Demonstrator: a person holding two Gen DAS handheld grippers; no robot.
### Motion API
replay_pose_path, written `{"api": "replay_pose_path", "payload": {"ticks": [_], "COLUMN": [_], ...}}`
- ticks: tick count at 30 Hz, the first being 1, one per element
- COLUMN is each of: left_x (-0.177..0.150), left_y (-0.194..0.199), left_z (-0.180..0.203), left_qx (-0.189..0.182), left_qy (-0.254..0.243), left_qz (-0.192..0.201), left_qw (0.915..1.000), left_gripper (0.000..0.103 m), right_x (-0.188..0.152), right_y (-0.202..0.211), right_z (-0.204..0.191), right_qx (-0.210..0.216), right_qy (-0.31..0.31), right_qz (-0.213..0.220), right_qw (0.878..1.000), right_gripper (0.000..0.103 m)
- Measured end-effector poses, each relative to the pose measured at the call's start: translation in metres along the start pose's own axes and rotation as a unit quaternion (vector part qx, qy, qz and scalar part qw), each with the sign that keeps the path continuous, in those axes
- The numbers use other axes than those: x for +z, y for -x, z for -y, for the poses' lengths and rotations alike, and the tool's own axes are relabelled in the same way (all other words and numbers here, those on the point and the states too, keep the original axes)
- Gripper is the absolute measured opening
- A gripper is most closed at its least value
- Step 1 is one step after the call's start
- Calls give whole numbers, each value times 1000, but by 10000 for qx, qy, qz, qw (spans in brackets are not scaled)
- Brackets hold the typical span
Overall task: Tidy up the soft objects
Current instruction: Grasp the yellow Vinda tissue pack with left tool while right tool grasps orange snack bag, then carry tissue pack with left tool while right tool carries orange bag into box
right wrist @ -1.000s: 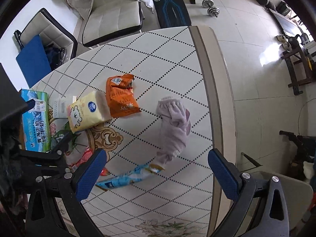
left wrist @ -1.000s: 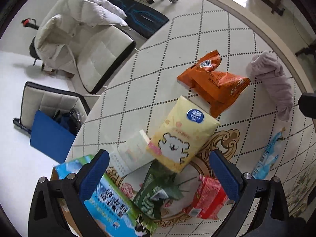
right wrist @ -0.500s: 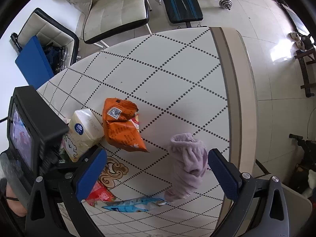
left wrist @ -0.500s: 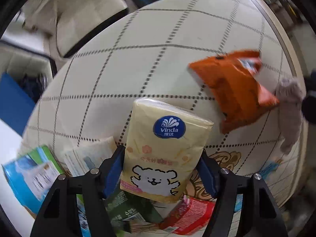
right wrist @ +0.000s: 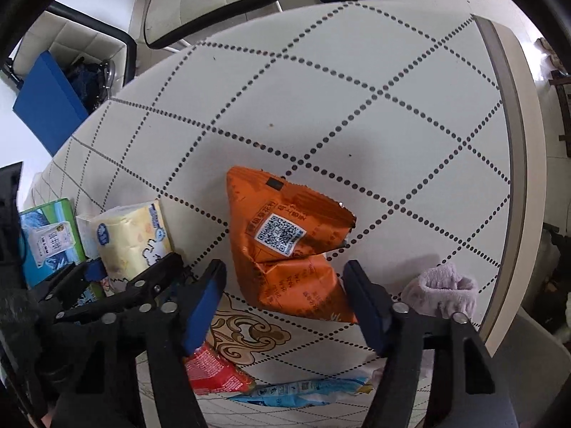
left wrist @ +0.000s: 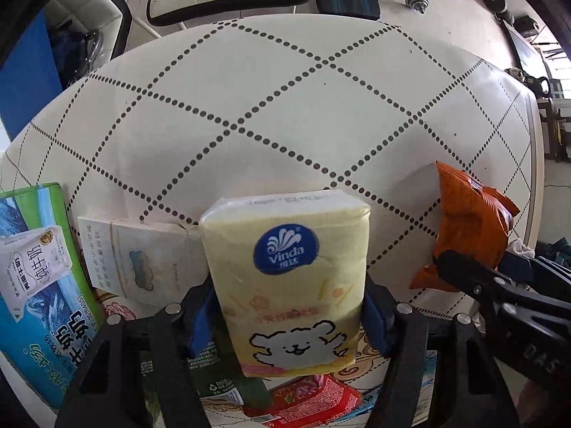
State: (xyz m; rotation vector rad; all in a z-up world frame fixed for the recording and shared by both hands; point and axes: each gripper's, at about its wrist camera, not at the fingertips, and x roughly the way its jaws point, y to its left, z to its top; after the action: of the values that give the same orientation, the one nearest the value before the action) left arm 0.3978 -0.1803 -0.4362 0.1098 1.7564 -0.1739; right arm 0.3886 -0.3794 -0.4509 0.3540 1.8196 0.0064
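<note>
Clamping the yellow tissue pack (left wrist: 291, 285) between the blue pads of my left claw (left wrist: 285, 317), I am holding it near its lower half, with its top end pointing out over the worktop (left wrist: 285, 107). My right claw (right wrist: 285, 306) is standing apart, its pads flanking the lower part of the orange snack bag (right wrist: 289, 246) without clearly touching it. The lilac cloth (right wrist: 442, 292) is lying just beside the right pad, near the worktop's edge band.

Risks I am judging from this position:

1. The tissue pack is soft, so the pads are likely squeezing it; a harder pinch may be creasing it, while a looser one may be letting it slide out when I lift.
2. The pack is touching the pale booklet (left wrist: 142, 260) on its left and is overlying the green packet (left wrist: 228, 388) and the red packet (left wrist: 314, 403); lifting at an angle may be dragging these along.
3. The two claws are working close together, the right one showing at the edge of the left view; any sideways swing is risking a collision.
4. The orange bag looks puffed and slick, so closing on it may be making it squirt forward or pop.
5. The right claw's outer finger is sitting near the cloth, and a closing stroke may be catching the fabric or nudging it toward the rim.
6. The blue milk carton (left wrist: 39, 285) is standing close on the left, limiting room for moving that way
</note>
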Motion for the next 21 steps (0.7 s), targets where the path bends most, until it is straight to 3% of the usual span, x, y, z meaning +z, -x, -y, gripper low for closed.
{"api": "replay_pose_path", "payload": {"ticks": [4, 9, 15, 21], "left_x": [-8, -36, -70, -118], "left_y": [4, 27, 99, 175], "left_z": [1, 0, -4, -52], "left_qx": [58, 29, -100, -256], "left_qy": [61, 116, 48, 339], "left_qz": [138, 459, 972, 1500], "left_qw": [9999, 9989, 9952, 9878], "left_gripper": [62, 62, 62, 62], "right_x": [-5, -27, -71, -139], "right_y": [0, 21, 74, 128], "right_z": [6, 11, 10, -42], "right_qx": [185, 297, 581, 952], "right_qy": [-158, -56, 128, 760], "right_qz": [78, 316, 683, 957], "right_qw": [9997, 9990, 9959, 9879], "right_gripper": [43, 42, 42, 42]}}
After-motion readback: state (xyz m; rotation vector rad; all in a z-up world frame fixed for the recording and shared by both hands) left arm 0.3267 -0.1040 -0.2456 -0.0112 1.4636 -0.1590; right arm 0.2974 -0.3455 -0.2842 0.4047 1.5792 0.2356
